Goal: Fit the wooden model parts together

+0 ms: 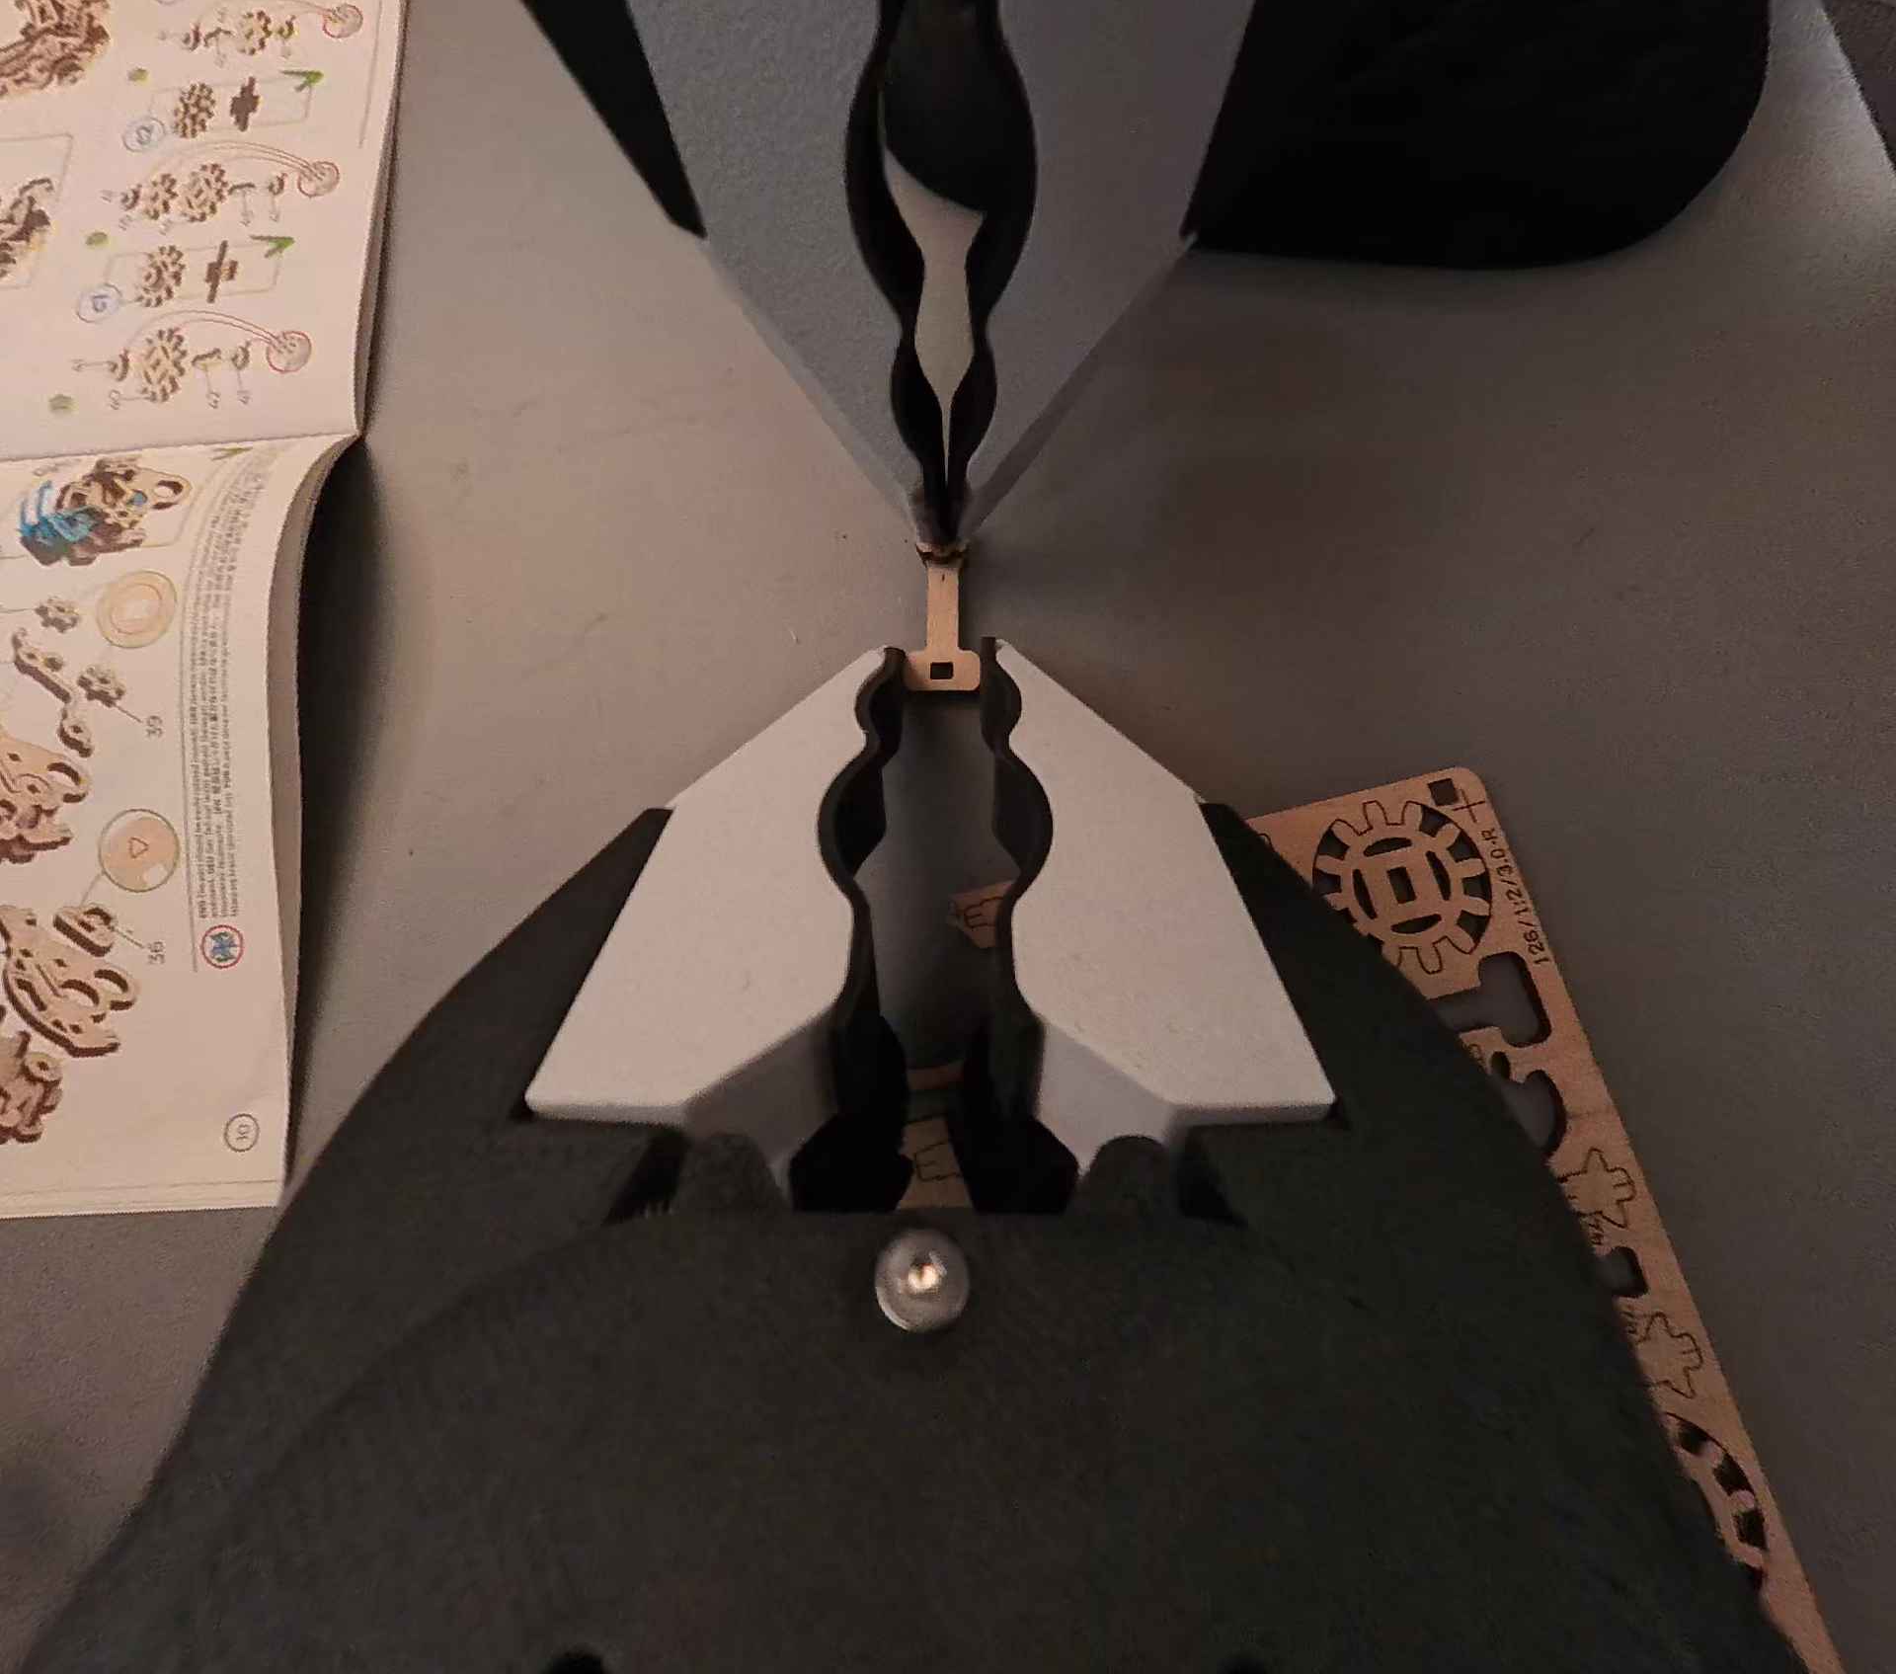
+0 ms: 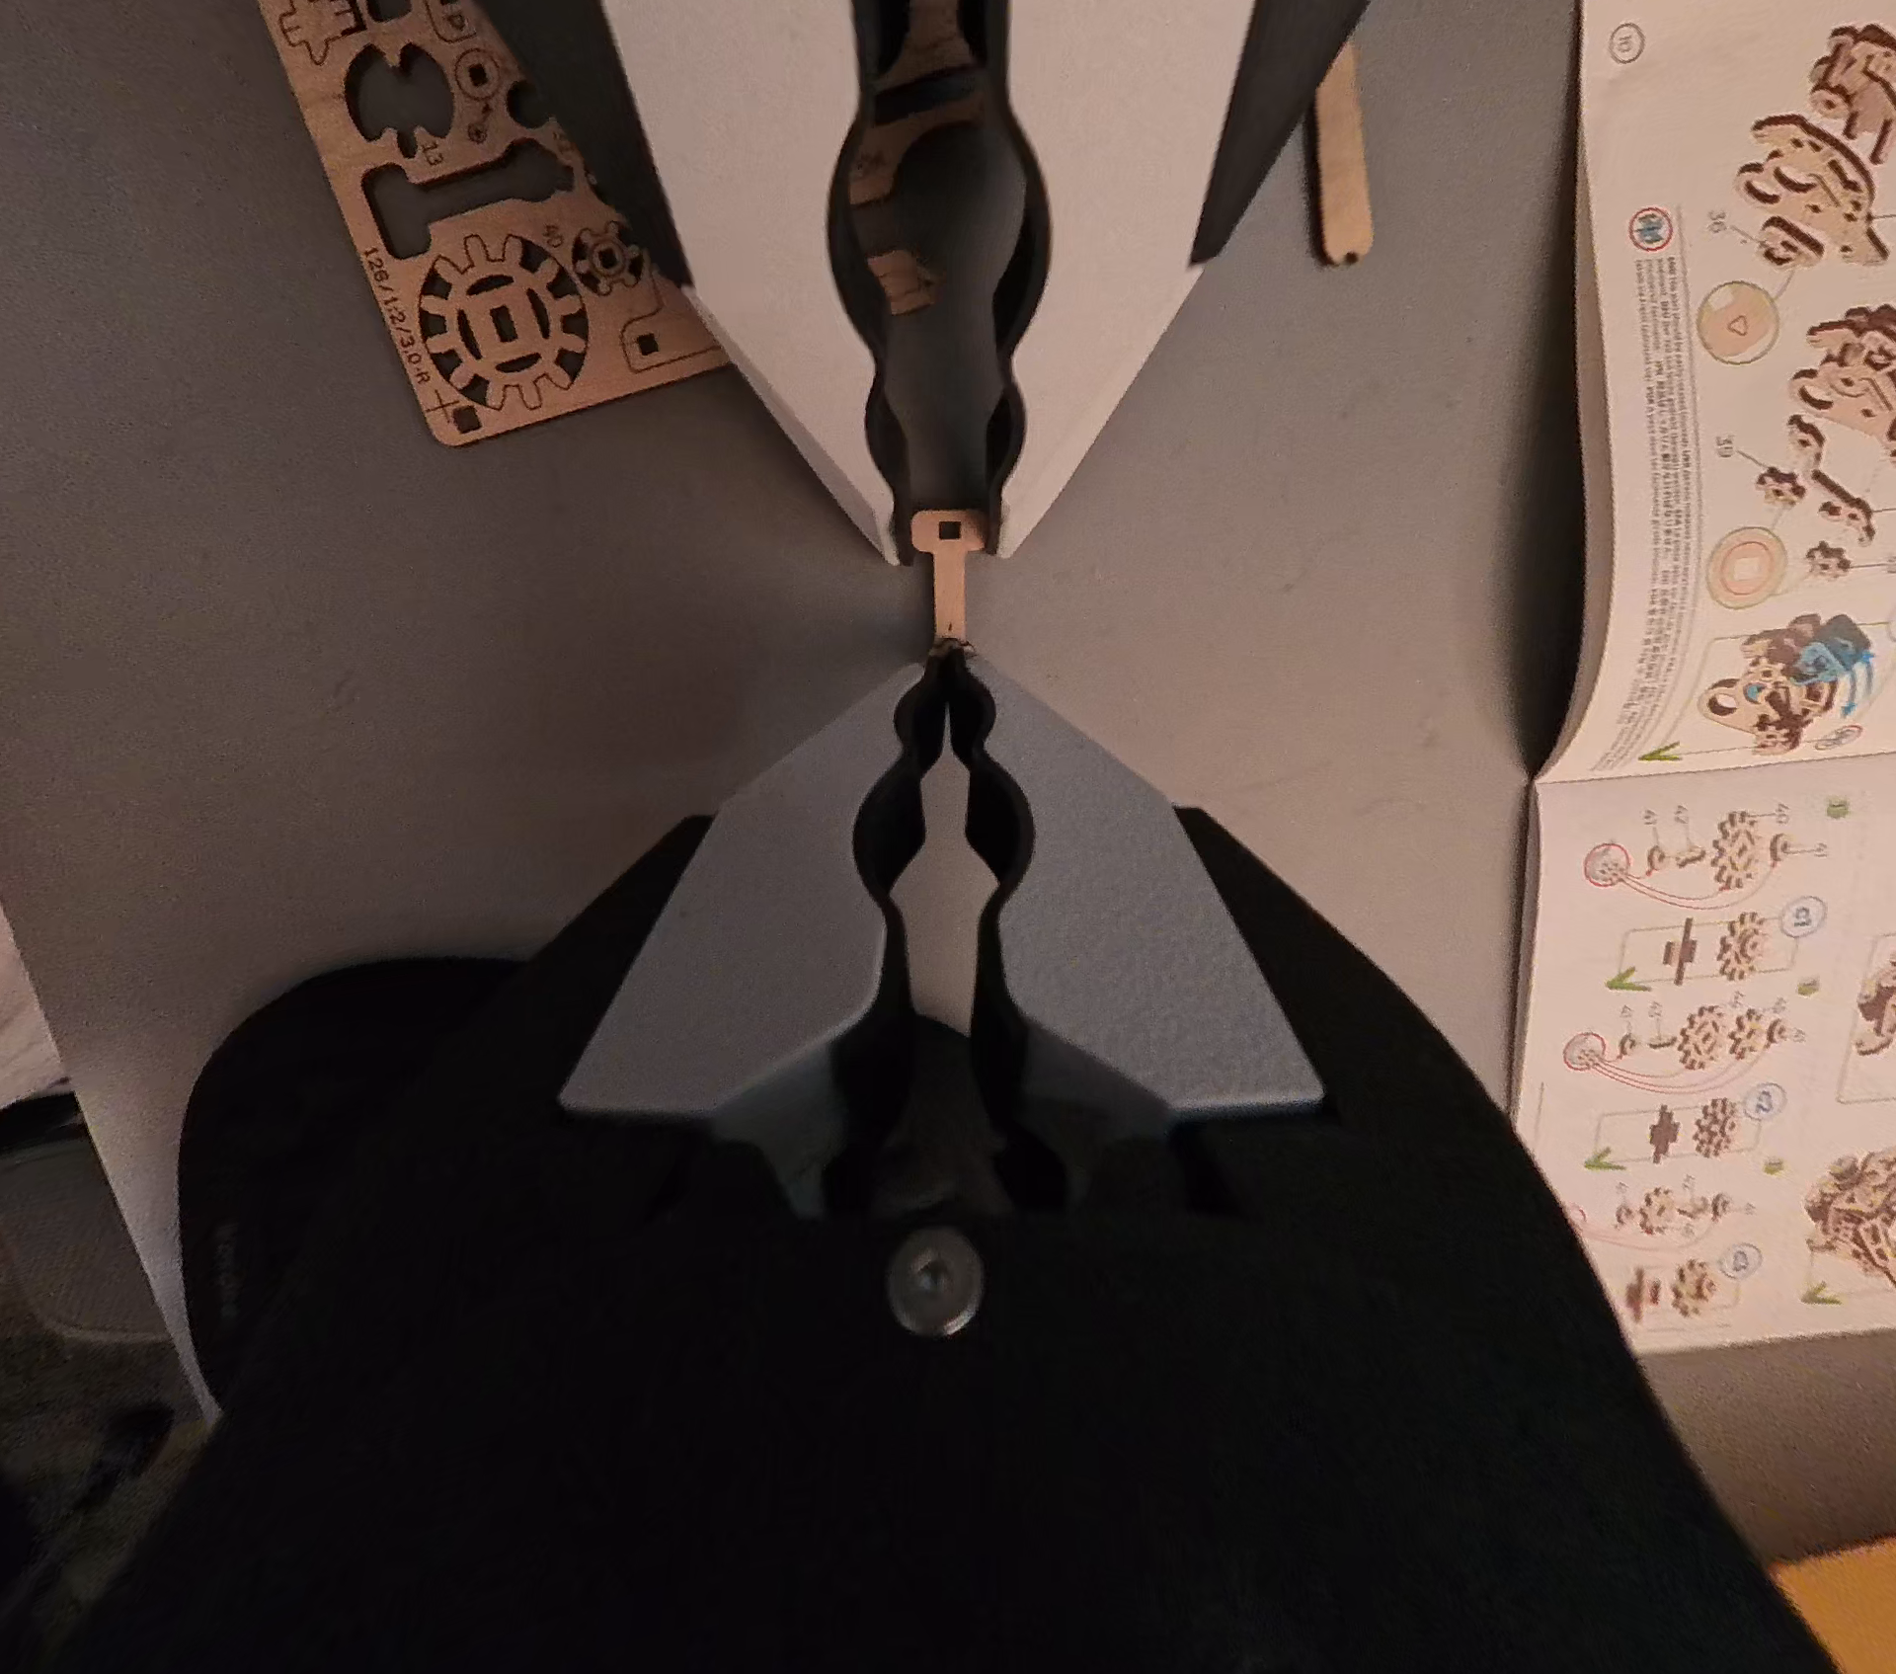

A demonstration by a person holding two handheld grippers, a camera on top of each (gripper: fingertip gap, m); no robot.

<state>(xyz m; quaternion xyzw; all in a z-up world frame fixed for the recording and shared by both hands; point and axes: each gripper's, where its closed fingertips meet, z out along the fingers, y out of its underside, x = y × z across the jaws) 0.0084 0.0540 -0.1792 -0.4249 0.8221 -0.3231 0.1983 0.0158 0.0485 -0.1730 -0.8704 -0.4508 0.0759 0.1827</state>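
Centrally, a small pale T-shaped wooden model part (image 1: pixel 941 645) sits between the two grippers, above the plain grey bench (image 1: pixel 1436 547).

- Left gripper (image 1: pixel 939 668): grey-and-black wedge fingers (image 1: pixel 759 886) set narrowly apart, grasping the wide head of the T-shaped part, which carries a small square hole. Also seen from the right wrist view at the top of frame (image 2: pixel 949 535), with the part (image 2: pixel 949 568) held at its tips.
- Right gripper (image 2: pixel 949 662): fingers (image 2: pixel 1088 886) clenched nearly together at the tips, which meet the narrow stem end of the same part; whether they pinch the stem itself cannot be told, as the contact is small and dark. In the left wrist view it enters from the top (image 1: pixel 941 532), tip to tip with the left gripper.
- Flat laser-cut plywood sheet (image 1: pixel 1436 886): lies on the bench under and just beside the left gripper; cog-shaped and peg-shaped pieces, several empty cut-outs. Also at upper left of the right wrist view (image 2: pixel 451 188).
- Open white illustrated instruction booklet (image 1: pixel 205 188): flat on the bench, well apart from the grippers; also visible at (image 2: pixel 1734 496).
- Thin pale wooden stick (image 2: pixel 1339 168): lying on the bench between the left gripper and the booklet.
- Dark rounded object (image 1: pixel 1488 34): behind the right gripper, unidentifiable.
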